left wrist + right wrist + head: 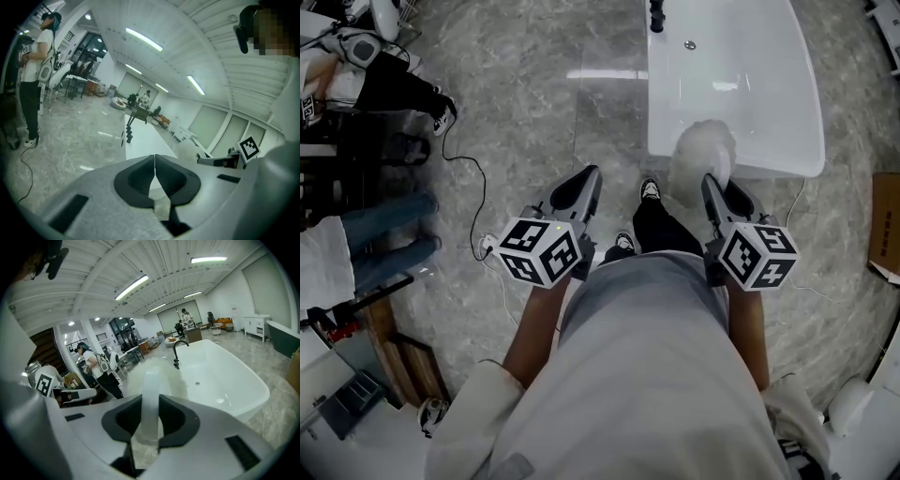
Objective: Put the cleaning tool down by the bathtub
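The cleaning tool (701, 157) is a white fluffy puff on a pale translucent handle (150, 399). My right gripper (712, 185) is shut on that handle, and the puff stands out past the jaws over the near end of the white bathtub (733, 167). In the right gripper view (151, 404) the handle runs up between the two dark pads, with the bathtub (255, 394) just beyond. My left gripper (592, 175) hangs beside it over the grey floor, left of the tub. Its jaws (154, 164) meet with nothing between them. The bathtub (143, 138) stretches ahead in the left gripper view.
A black faucet (656, 15) stands at the tub's far end. A thin cable (474, 192) trails over the marble floor at left, near people's legs (389, 239) and cluttered gear. A cardboard box (886, 225) lies at the right edge. A person (97, 367) stands far left of the tub.
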Tool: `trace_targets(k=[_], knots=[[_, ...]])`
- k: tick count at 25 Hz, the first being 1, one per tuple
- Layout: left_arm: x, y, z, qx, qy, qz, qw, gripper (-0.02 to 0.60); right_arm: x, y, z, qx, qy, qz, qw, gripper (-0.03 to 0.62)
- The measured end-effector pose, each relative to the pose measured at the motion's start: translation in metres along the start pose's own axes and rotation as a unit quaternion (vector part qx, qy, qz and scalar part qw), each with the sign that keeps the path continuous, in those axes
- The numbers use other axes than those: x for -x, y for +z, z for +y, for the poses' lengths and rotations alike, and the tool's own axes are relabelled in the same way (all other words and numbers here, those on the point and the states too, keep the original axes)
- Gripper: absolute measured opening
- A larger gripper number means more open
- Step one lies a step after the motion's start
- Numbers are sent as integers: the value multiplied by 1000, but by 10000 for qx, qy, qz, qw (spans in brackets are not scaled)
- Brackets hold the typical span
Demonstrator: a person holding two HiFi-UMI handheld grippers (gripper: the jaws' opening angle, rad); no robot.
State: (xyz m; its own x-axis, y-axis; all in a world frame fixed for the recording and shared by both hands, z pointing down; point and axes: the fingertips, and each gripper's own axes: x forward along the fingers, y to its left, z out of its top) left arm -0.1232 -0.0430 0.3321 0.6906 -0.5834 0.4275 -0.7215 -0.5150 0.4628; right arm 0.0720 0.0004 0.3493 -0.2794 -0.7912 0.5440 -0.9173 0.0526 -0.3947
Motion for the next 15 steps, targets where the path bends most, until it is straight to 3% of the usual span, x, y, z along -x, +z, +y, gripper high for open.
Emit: trace_targets(k=[15], knots=[[-75, 55, 9, -51, 228, -11, 9997, 9, -80, 76, -38, 6, 441, -47, 9990, 84]])
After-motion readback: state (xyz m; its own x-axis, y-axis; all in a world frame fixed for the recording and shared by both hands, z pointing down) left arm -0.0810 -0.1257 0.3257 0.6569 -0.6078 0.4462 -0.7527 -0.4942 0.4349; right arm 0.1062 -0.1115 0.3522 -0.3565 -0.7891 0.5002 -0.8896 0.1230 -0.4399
